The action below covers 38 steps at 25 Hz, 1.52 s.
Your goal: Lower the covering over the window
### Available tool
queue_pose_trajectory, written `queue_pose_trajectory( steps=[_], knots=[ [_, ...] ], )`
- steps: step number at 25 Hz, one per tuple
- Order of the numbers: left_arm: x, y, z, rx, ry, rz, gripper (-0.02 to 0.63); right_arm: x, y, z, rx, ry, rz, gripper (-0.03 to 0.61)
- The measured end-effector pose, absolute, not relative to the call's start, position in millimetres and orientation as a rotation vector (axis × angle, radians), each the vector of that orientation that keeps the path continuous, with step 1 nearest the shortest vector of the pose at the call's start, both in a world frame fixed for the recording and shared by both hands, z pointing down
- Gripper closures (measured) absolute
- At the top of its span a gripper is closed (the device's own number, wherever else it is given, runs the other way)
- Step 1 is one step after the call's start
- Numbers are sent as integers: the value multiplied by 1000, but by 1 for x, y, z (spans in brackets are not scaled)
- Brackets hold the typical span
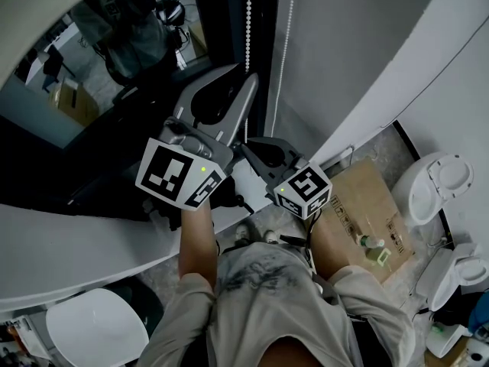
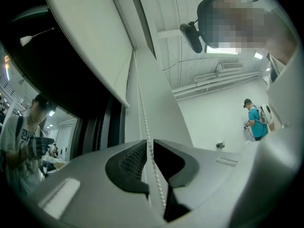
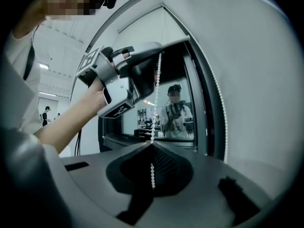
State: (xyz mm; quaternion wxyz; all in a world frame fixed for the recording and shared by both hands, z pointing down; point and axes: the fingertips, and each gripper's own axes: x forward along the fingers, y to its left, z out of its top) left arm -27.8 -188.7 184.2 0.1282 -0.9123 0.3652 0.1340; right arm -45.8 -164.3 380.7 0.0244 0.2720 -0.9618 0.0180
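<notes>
- Covering: white roller blind (image 3: 147,27), with its bottom rail high on the window (image 3: 142,120). Most of the dark glass lies bare below it. I judge the lowering barely begun.
- Bead chain (image 2: 142,113): a loop at the window's right edge, in two runs. The near run passes through both my tools. The far run (image 3: 221,108) hangs free against the frame.
- Left hand-held gripper (image 2: 148,148): the upper of the two, angled up along the chain. Its jaws stand a narrow slit apart, with the chain running in that slit. I see no pad pressing on the beads, so I enter it as loosely round the chain, not clamped.
- Right hand-held gripper (image 3: 152,145): the lower one, beneath the left on the same run. Its jaws are closed together with the chain pinched at their tips, and beads show again in the hollow behind.
- Why so placed: I read this as hand-over-hand hauling. One tool holds the chain taut while the other takes a bite higher up. Both are on one run, so the blind turns one way only.
</notes>
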Motion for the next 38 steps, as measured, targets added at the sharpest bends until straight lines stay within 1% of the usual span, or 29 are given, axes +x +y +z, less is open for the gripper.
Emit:
queue_pose_trajectory(
  steps=[7, 17, 24, 30, 34, 35, 36, 38],
  knots=[
    [-25, -192, 188, -2636, 1083, 353, 596, -42, -167, 382, 864, -2967, 56, 561],
    [-32, -191, 190, -2622, 1100, 321, 600, -31, -168, 386, 904, -2933, 8, 560],
    [-34, -187, 195, -2631, 1082, 277, 600, -11, -166, 332, 996, -3034, -73, 560],
    [-35, -181, 199, -2648, 1075, 305, 601, 3, -158, 284, 1051, -3107, -204, 560],
    [-37, -184, 213, -2661, 1100, 264, 600, 2, -144, 277, 940, -3132, -232, 560],
    [-37, -184, 217, -2675, 1099, 272, 601, -2, -138, 280, 874, -3122, -237, 557],
    [-37, -184, 219, -2683, 1100, 277, 601, -6, -133, 285, 810, -3108, -242, 517],
    [-37, -184, 225, -2682, 1108, 252, 601, -10, -126, 290, 731, -3089, -247, 470]
  ],
)
